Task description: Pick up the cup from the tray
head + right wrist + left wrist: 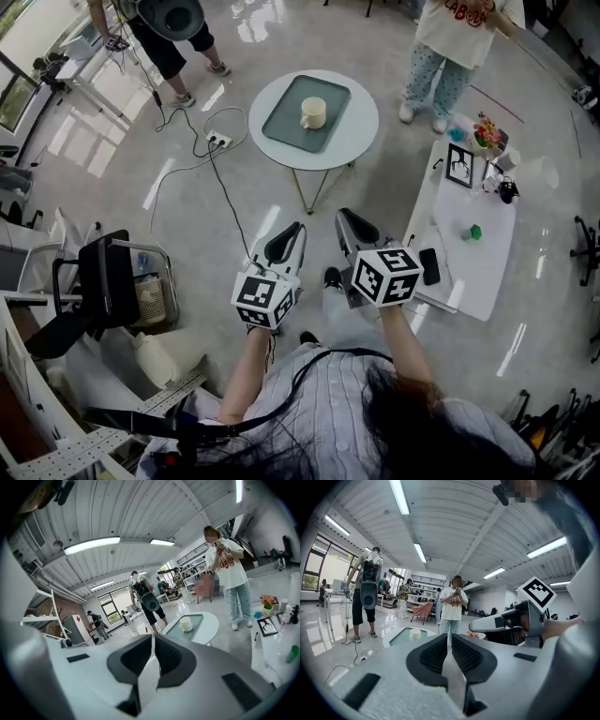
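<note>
A cream cup [313, 112] stands upright on a grey-green tray [286, 127] on a small round white table [361, 131], far ahead of both grippers. My left gripper [296, 231] and right gripper [345, 219] are held side by side well short of the table, both shut with nothing between the jaws. In the left gripper view the cup [415, 633] shows small above and left of the shut left gripper [450, 638], and the right gripper's body [506, 622] shows alongside. From the right gripper [153, 639] the cup [185, 624] lies ahead to the right, on the tray [196, 620].
A person in a white shirt [455, 42] stands just beyond the round table, another [164, 37] at far left. A long white table [487, 253] with small items is at the right. A cable and power strip [217, 141] lie on the floor; a black chair [103, 281] is at left.
</note>
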Demonstrator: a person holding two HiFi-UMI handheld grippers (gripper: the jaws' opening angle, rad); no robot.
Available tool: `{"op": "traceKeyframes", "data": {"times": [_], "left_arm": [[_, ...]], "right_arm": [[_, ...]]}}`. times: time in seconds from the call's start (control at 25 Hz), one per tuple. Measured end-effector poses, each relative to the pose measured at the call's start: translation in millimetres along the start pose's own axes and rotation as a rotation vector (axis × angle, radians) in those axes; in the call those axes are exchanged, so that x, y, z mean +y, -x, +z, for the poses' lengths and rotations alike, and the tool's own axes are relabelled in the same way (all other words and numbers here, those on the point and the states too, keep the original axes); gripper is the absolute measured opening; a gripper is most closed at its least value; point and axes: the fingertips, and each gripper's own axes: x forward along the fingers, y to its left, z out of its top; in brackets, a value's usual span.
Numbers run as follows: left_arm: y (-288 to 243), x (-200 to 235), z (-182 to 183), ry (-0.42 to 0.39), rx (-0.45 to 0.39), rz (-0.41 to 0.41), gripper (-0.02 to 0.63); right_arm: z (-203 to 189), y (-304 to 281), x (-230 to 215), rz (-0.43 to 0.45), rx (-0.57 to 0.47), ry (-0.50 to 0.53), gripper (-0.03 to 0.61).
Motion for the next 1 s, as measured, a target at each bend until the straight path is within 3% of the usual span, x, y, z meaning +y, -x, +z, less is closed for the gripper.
{"op": "traceKeyframes", "data": {"times": [0.2,0.56,1.0], "left_arm": [[-42.1,18.7,7.6,-0.046,0.035,0.005,0.017],[-96.7,57.5,25.0,-0.017,0.042,0.083,0.017],[-146.8,91.9,34.0,-0.041,0.066,0.035,0.017]], "right_arm": [[22.5,-35.5,-34.5,0.015,0.027,-0.008,0.034],[39.1,-88.7,-70.8,0.052,0.074,-0.013,0.034],[47.4,-130.1,-85.0,0.041,0.094,-0.021,0.034]]}}
